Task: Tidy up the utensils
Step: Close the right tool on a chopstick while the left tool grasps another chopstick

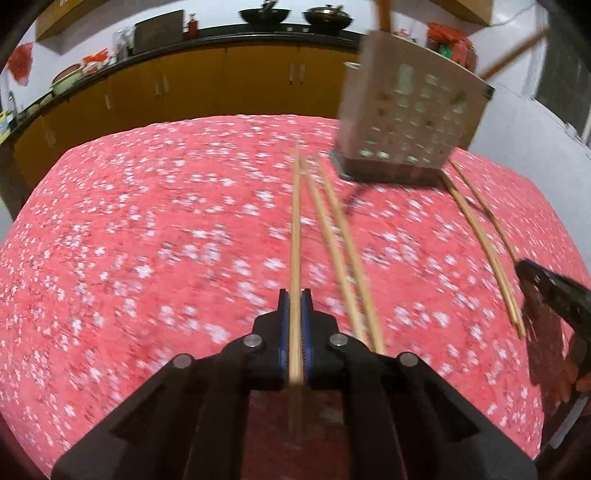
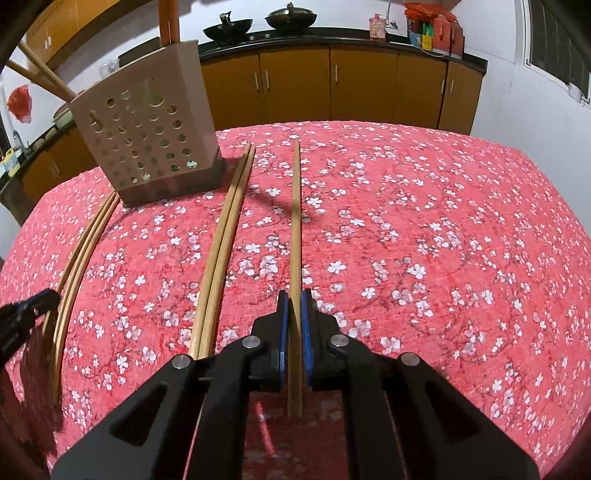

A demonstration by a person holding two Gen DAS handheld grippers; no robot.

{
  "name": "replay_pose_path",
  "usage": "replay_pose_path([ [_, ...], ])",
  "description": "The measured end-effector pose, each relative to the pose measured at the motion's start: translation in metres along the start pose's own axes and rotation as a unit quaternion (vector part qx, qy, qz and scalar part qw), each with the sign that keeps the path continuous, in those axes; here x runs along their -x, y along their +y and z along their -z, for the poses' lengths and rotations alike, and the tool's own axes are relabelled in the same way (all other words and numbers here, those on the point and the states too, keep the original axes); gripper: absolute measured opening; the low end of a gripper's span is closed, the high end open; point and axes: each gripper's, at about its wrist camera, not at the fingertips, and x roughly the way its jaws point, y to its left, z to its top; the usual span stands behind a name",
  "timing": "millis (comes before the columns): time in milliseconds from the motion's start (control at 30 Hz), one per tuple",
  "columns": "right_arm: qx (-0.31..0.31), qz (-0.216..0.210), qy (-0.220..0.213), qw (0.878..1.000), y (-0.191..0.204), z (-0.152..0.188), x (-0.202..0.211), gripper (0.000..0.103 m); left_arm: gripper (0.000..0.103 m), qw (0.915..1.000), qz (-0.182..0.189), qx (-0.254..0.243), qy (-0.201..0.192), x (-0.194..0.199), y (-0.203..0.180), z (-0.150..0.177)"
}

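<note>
The left hand-held gripper (image 1: pixel 295 295) has its blue-padded jaws closed onto a single pale wooden chopstick (image 1: pixel 295 236), which runs forward along the gripper's axis and extends back between the black finger arms. The left wrist view is motion-blurred, so fine detail is uncertain. The right hand-held gripper (image 2: pixel 295 295) is in the same condition: jaws drawn in against one long bamboo chopstick (image 2: pixel 296 229), with the stick's rear end showing behind the pads.

Both views show a counter covered by a red cloth printed with white blossoms (image 2: pixel 424 240). A beige perforated plastic utensil holder on a dark base (image 2: pixel 147 136) stands upright at the far side of the cloth; in the left wrist view the same holder (image 1: pixel 413 110) sits ahead and to the right. Several wooden sticks (image 2: pixel 168 22) already stand in it, leaning out over the rim (their number cannot be read).

A loose pair of chopsticks lying side by side (image 2: pixel 221 251) rests flat on the cloth, just left of the right gripper's stick, its far end near the holder's base. A second loose pair (image 2: pixel 79 254) lies further left, close to where the left gripper's black tip enters the right wrist view. In the left wrist view these pairs appear at (image 1: pixel 343 251) and (image 1: pixel 484 236).

Background: yellow-brown cabinets (image 2: pixel 295 85) under a dark worktop carrying two black woks (image 2: pixel 291 16).
</note>
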Motion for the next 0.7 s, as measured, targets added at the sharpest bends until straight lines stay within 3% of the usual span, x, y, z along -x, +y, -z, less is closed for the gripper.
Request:
replay_pose_path([
  [100, 0.005, 0.002, -0.004, 1.000, 0.001, 0.001, 0.000, 0.008, 0.008, 0.9999, -0.007, 0.014, 0.001, -0.003, 0.019, -0.006],
  [233, 0.001, 0.001, -0.004, 1.000, -0.002, 0.001, -0.001, 0.008, 0.008, 0.9996, 0.012, 0.026, -0.003, -0.002, 0.035, -0.007],
  [700, 0.004, 0.005, -0.003, 1.000, -0.001, 0.000, -0.002, 0.008, 0.009, 0.9994, 0.017, 0.029, -0.011, 0.002, 0.039, -0.003],
])
